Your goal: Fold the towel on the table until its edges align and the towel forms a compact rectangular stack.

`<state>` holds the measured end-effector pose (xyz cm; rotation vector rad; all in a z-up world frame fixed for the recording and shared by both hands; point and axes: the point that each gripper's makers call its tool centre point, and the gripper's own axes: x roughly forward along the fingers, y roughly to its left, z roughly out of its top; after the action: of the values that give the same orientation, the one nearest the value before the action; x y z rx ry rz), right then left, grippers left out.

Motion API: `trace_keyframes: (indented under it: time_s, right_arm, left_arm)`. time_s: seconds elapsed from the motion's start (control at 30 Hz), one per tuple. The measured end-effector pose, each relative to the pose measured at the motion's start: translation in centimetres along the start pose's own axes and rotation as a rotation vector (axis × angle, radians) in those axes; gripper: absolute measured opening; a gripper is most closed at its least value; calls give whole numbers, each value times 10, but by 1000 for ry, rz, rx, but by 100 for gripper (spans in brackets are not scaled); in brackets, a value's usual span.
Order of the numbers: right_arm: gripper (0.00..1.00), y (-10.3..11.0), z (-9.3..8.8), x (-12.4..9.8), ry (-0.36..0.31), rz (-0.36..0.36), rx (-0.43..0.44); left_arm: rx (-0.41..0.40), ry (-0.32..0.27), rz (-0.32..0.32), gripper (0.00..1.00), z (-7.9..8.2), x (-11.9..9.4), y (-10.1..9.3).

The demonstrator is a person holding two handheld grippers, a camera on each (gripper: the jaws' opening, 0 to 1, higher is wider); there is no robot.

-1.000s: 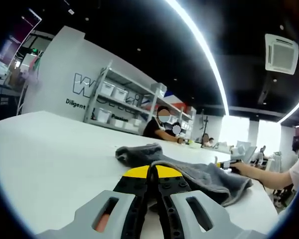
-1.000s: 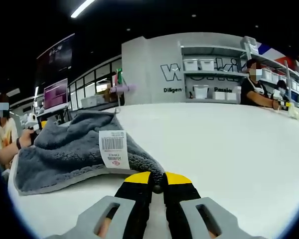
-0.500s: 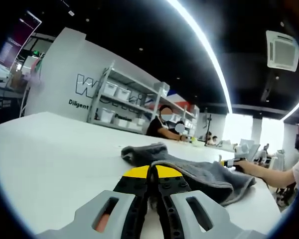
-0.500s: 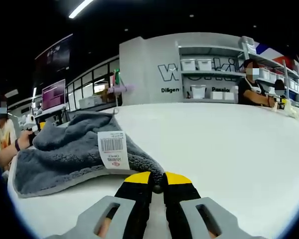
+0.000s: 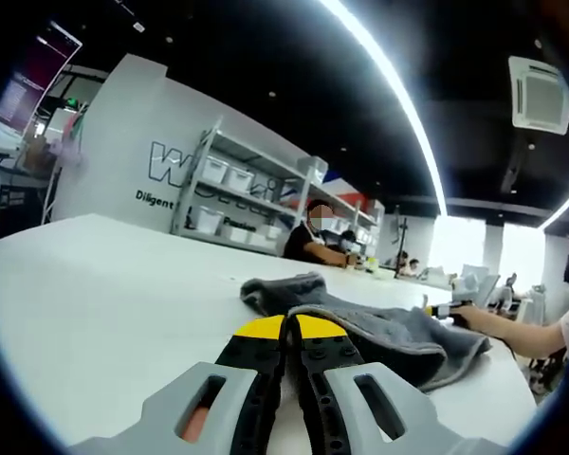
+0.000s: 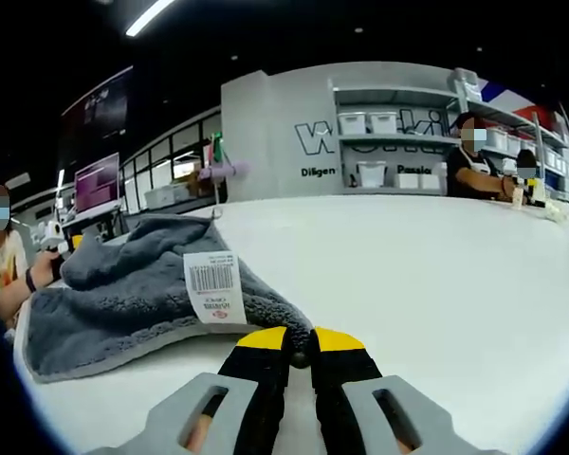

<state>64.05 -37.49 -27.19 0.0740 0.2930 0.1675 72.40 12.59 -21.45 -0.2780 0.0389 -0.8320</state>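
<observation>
Left tongs: grey jaws with yellow tips (image 5: 287, 327), clenched on one edge of the grey terry-cloth towel (image 5: 379, 327), low over the bench.
Right tongs: same grey jaws with yellow tips (image 6: 300, 339), clenched on a corner of the towel (image 6: 123, 289), a dark bit of cloth pinched between the tips.
Towel, left gripper view: lies rumpled on the broad white bench (image 5: 95, 294), running away from the tips toward the right, with a raised fold at its far end and a rounded hem at the near right.
Towel, right gripper view: spreads to the left of the tips in a loose heap, its lighter hem along the near edge resting on the bench (image 6: 436, 275).
Label: white paper tag with a barcode (image 6: 212, 287), hanging off the towel just above the right tongs.
Towel layout: not yet a neat stack; edges uneven.
Background: grey wall with large lettering (image 6: 360, 137), metal shelves holding white bins (image 5: 229, 190), a long ceiling light strip (image 5: 398, 95).
People: one in a dark top seated beyond the bench (image 5: 313, 242); another's forearm (image 5: 498, 327) at the right of the left gripper view.
</observation>
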Motion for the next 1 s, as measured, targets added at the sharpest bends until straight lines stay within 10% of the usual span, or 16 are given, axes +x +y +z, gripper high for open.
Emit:
trace_keyframes:
  time_s: [1.0]
  right_arm:
    - [5, -12, -1, -6, -5, -49, 30]
  left_arm:
    - [2, -7, 68, 2, 1, -5, 13]
